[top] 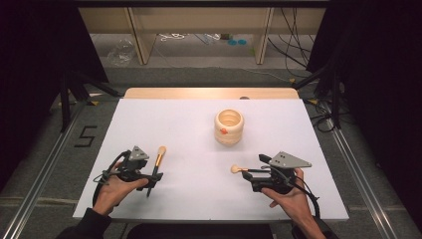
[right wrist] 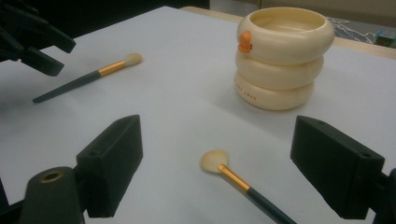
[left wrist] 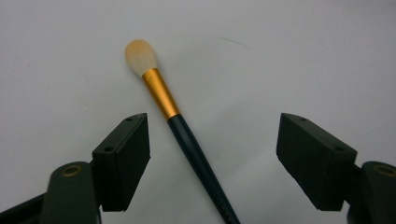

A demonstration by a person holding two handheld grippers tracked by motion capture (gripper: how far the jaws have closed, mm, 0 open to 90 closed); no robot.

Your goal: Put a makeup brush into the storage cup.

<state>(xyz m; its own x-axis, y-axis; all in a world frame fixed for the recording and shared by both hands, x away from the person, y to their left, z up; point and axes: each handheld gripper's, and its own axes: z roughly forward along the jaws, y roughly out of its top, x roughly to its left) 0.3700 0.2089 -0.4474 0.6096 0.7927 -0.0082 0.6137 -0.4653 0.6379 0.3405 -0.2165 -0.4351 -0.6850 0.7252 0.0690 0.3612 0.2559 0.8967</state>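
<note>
Two makeup brushes with dark handles, gold ferrules and cream bristles lie on the white table [top: 199,149]. The left brush [top: 159,158] [left wrist: 161,95] rests between the wide-apart jaws of my left gripper [top: 151,180] [left wrist: 212,137], which is open and touches nothing. The right brush [top: 235,169] [right wrist: 233,177] lies between the spread jaws of my right gripper [top: 252,175] [right wrist: 219,142], also open. A cream ringed cup [top: 229,127] [right wrist: 280,60] with an orange duck bill stands upright at mid-table. The right gripper view also has the left brush [right wrist: 88,77] and the left gripper [right wrist: 32,37] farther off.
The white sheet covers a wooden table whose far edge [top: 209,93] shows behind the cup. Dark stands and cables [top: 323,104] flank the table on the floor. Open table surface lies between the two grippers and around the cup.
</note>
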